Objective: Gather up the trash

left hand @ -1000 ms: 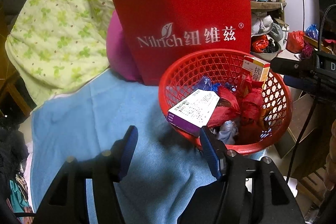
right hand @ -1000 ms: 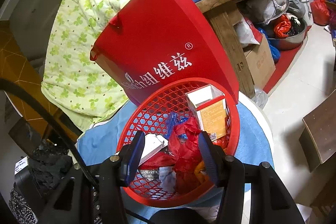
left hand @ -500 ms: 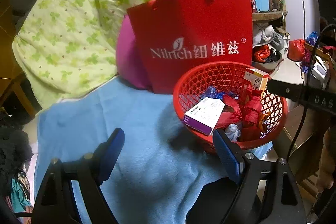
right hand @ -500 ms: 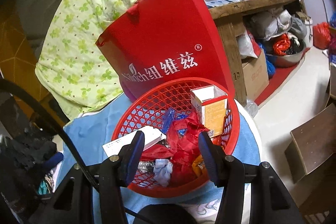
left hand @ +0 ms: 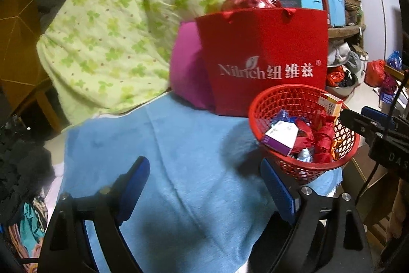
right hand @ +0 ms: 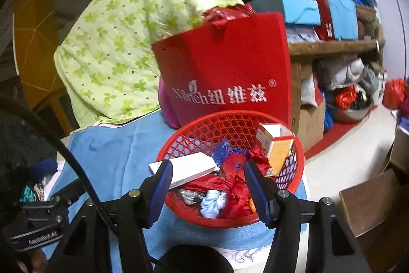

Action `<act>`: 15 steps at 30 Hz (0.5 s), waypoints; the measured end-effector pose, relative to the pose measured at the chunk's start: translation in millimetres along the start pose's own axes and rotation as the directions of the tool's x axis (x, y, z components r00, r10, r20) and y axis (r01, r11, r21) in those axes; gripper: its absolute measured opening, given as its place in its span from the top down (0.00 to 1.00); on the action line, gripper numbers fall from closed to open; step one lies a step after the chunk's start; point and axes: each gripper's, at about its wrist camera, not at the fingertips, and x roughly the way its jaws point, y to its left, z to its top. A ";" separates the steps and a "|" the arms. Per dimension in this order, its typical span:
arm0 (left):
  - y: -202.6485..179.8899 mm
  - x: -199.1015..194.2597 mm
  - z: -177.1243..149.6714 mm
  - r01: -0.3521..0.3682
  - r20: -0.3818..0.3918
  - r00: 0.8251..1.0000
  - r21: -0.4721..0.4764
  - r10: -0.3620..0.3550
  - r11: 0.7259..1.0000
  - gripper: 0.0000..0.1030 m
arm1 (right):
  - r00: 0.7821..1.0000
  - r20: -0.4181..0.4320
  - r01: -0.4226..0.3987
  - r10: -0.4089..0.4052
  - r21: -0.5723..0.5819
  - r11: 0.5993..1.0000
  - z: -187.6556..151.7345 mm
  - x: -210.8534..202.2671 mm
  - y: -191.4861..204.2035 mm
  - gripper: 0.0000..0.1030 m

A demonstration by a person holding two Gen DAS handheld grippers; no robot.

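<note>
Red "Nilrich" bag [left hand: 263, 60] behind red basket [right hand: 225, 124]; left gripper [left hand: 204, 186] and right gripper [right hand: 208, 186] jaws just opening, wide, empty.

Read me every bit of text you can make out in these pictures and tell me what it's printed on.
"Nilrich 纽维兹 ®": white print on the red bag.
"GenRobot.AI": plate on the left tool's body, seen from the right wrist.
"DAS", cut off: on the right tool's body, seen from the left wrist.
Orange box in the basket: print too blurred to read.
White and purple box: print too small to read.
</note>
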 end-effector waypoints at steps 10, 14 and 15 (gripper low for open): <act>18.5 -28.7 -6.5 -0.008 0.019 1.000 -0.033 0.009 0.999 0.13 | 0.998 0.030 0.052 -0.048 -0.122 0.991 -8.3 -32.0 40.4 0.37; 25.0 -39.7 -9.5 -0.012 0.028 1.000 -0.044 0.014 0.999 0.13 | 0.999 0.025 0.048 -0.045 -0.134 0.990 -10.4 -41.8 47.9 0.37; 26.5 -42.1 -10.4 -0.014 0.030 0.999 -0.046 0.016 0.999 0.13 | 0.999 0.025 0.048 -0.045 -0.139 0.989 -10.7 -44.1 49.4 0.37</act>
